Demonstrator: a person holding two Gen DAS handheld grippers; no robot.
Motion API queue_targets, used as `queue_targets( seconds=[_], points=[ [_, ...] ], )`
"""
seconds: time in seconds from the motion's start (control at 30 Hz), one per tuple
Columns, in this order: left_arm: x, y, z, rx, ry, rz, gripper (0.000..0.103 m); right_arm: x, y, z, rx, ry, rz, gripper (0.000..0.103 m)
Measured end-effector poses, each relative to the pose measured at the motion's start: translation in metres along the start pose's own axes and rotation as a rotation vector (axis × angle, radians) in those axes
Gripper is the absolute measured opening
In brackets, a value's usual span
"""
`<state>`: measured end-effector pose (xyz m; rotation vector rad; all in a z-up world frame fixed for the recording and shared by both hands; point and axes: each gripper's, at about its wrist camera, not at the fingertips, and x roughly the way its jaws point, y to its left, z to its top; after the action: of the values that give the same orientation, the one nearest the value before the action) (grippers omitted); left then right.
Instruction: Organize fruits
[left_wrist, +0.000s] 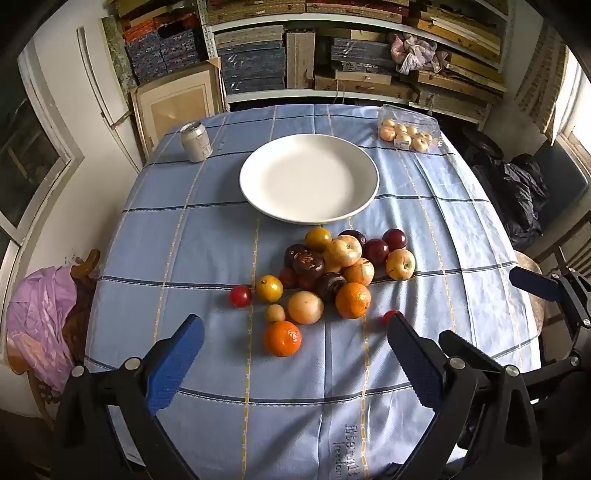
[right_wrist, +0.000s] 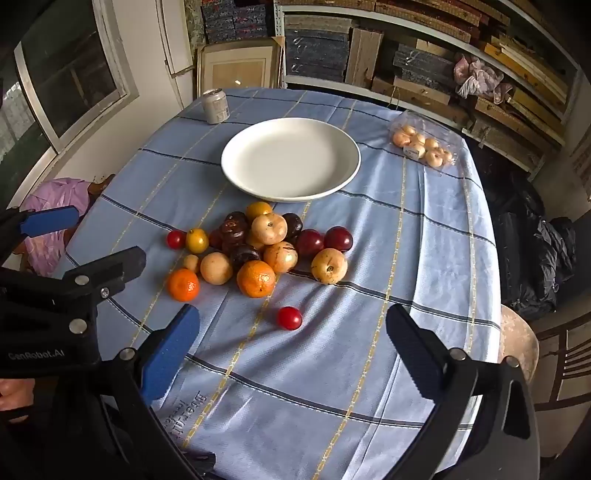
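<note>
A pile of mixed fruit (left_wrist: 332, 266) lies on the blue checked tablecloth, near side of an empty white plate (left_wrist: 309, 177). The pile (right_wrist: 266, 243) and plate (right_wrist: 290, 158) also show in the right wrist view. An orange mandarin (left_wrist: 282, 338) lies nearest my left gripper (left_wrist: 295, 332), which is open and empty above the cloth. A small red tomato (right_wrist: 289, 318) lies apart, just ahead of my right gripper (right_wrist: 291, 325), which is open and empty. Another tomato (left_wrist: 240, 296) sits at the pile's left.
A silver drink can (left_wrist: 195, 141) stands at the far left of the table. A clear pack of small pale fruits (left_wrist: 406, 133) lies at the far right. Shelves of boxes stand behind. A chair with pink cloth (left_wrist: 40, 325) is at the left.
</note>
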<state>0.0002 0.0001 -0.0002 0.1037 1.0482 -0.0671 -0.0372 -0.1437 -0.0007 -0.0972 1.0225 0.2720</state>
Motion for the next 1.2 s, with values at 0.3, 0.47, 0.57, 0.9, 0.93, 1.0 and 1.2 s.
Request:
queue_targets(
  seconds=[0.3, 0.47, 0.57, 0.9, 0.93, 1.0, 1.2],
  points=[
    [-0.003, -0.008, 0.004, -0.002, -0.009, 0.014, 0.099, 0.001, 0.002, 0.000, 0.005, -0.001, -0.002, 0.099],
    [-0.003, -0.008, 0.003, 0.008, -0.011, 0.004, 0.099, 0.002, 0.000, 0.000, 0.002, -0.004, -0.002, 0.099],
    [-0.003, -0.005, 0.002, 0.007, -0.011, 0.003, 0.099, 0.000, 0.004, 0.001, 0.003, -0.004, -0.006, 0.099],
    [0.001, 0.002, 0.000, 0.007, -0.006, 0.009, 0.100, -0.001, -0.001, 0.000, 0.001, -0.008, -0.002, 0.099],
    [0.002, 0.003, 0.000, 0.007, -0.005, 0.010, 0.099, -0.001, 0.000, 0.000, 0.002, -0.008, -0.002, 0.099],
    [0.003, 0.003, 0.000, 0.007, -0.003, 0.012, 0.100, -0.001, 0.000, 0.000, 0.002, -0.008, -0.002, 0.099],
    [0.003, 0.002, 0.000, 0.008, -0.003, 0.011, 0.099, -0.001, -0.001, 0.001, 0.004, -0.006, -0.007, 0.099]
  ],
)
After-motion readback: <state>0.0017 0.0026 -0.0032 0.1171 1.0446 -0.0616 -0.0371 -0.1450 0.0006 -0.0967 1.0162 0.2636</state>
